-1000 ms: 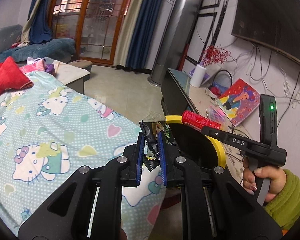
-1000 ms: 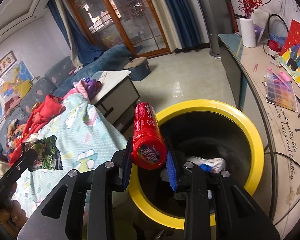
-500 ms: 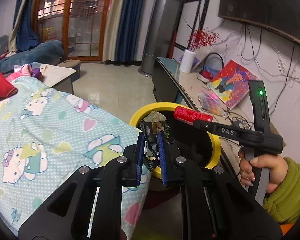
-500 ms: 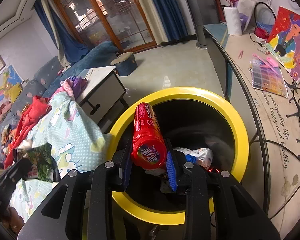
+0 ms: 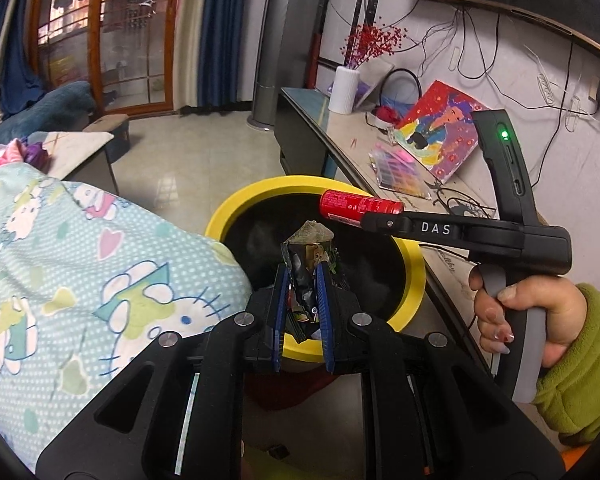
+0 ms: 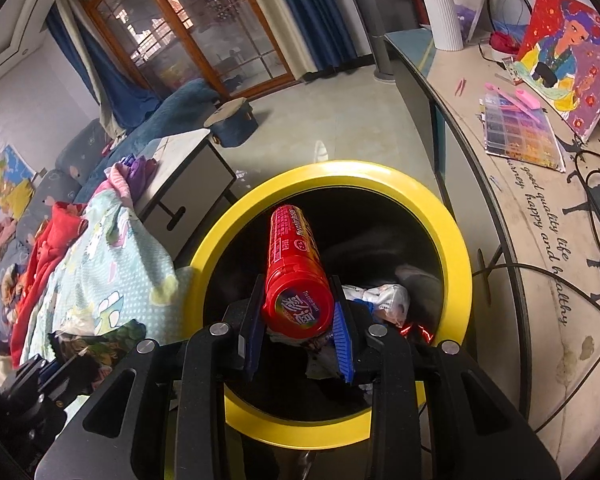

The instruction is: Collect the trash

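My left tongs (image 5: 302,300) pinched the crumpled wrapper (image 5: 306,264) near the yellow bin (image 6: 454,236) rim while my right tongs (image 6: 298,330) clamped the red tube (image 6: 294,268), so I judged the wrapper could catch the rim and fall on the floor.

Your bin (image 6: 456,248) stands on the floor between the blanket (image 5: 80,264) at its left and the tabletop (image 6: 540,240) at its right; the tube (image 6: 296,268) and the wrapper (image 5: 308,256) sit over its mouth, tube right of wrapper, with trash (image 6: 384,300) in the bin below
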The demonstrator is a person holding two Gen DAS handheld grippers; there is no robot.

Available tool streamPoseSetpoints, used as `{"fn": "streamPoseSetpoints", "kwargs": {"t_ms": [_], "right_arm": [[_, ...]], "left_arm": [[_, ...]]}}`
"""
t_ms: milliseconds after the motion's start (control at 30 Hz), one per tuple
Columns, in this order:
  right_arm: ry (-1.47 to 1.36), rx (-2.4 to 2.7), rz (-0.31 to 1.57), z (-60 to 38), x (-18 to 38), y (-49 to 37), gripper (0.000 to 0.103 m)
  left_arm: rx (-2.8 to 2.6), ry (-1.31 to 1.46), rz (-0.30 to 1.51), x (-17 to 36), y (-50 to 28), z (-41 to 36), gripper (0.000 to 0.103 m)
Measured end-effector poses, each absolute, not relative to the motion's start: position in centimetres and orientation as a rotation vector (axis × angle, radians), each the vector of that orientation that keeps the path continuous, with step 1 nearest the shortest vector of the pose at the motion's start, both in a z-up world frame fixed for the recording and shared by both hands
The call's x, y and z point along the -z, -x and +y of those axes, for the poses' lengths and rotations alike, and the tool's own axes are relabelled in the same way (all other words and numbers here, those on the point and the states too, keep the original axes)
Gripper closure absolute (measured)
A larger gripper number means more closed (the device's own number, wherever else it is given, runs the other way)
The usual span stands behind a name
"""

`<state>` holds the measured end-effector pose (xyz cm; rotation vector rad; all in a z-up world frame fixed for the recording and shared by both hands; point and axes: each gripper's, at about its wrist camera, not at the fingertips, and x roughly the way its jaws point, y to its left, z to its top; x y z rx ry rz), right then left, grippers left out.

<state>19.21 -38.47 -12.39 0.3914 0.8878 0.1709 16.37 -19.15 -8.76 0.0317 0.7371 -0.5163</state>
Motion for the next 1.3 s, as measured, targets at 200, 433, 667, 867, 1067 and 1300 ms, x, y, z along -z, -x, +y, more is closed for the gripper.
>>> {"fn": "streamPoseSetpoints", "kwargs": {"t_ms": [200,433,667,867,1067,1300], "right_arm": [[-0.406,-0.162,0.897,-39.0,12.8,-19.3,0.074],[-0.410,-0.170,0.903,-39.1,13.1,-19.3,0.074],[-0.413,-0.181,0.904,-38.9,13.1,-19.3,0.067],[-0.372,-0.182,0.889,-38.1,12.4,-18.9,0.057],[-0.302,-0.192,0.846,-36.3,10.9,-17.9,0.036],[-0.210,-0.205,0.778,-33.4,8.8,-16.2,0.009]], "left_arm": [[0.513,-0.027,0.751,8.9,-17.6,-19.7,0.094],[0.503,-0.018,0.761,9.0,-18.6,-20.0,0.094],[0.476,0.020,0.755,8.9,-18.8,-19.1,0.061],[0.441,0.067,0.756,8.6,-18.7,-17.5,0.034],[0.403,0.118,0.747,7.9,-18.0,-15.0,0.012],[0.312,0.142,0.702,6.6,-16.9,-11.0,0.011]]}}
